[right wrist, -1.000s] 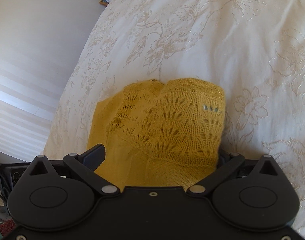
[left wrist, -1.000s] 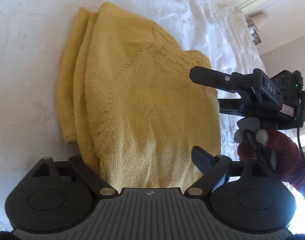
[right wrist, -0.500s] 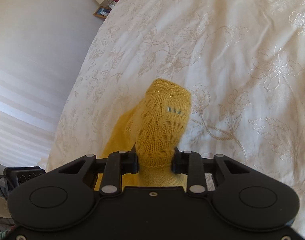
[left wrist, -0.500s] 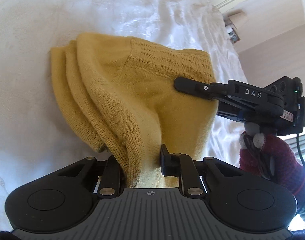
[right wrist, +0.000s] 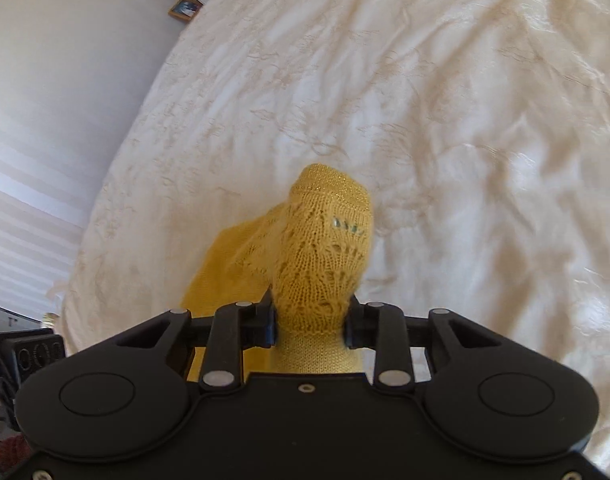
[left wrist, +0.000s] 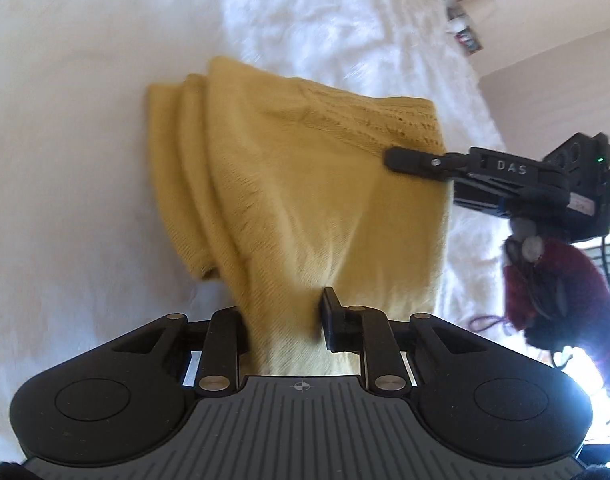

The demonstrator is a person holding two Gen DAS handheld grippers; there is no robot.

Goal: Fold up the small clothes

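Yellow knit sweater bunched in soft folds, partly lifted off the white embroidered bedspread. Plain fine knit on the body; openwork lace pattern with a glittery edge at the end nearest the right gripper. Left gripper narrowed, pinching a thick gather of plain knit. Right gripper likewise clamped on the lace section. Bedspread satiny, floral stitching, creased.
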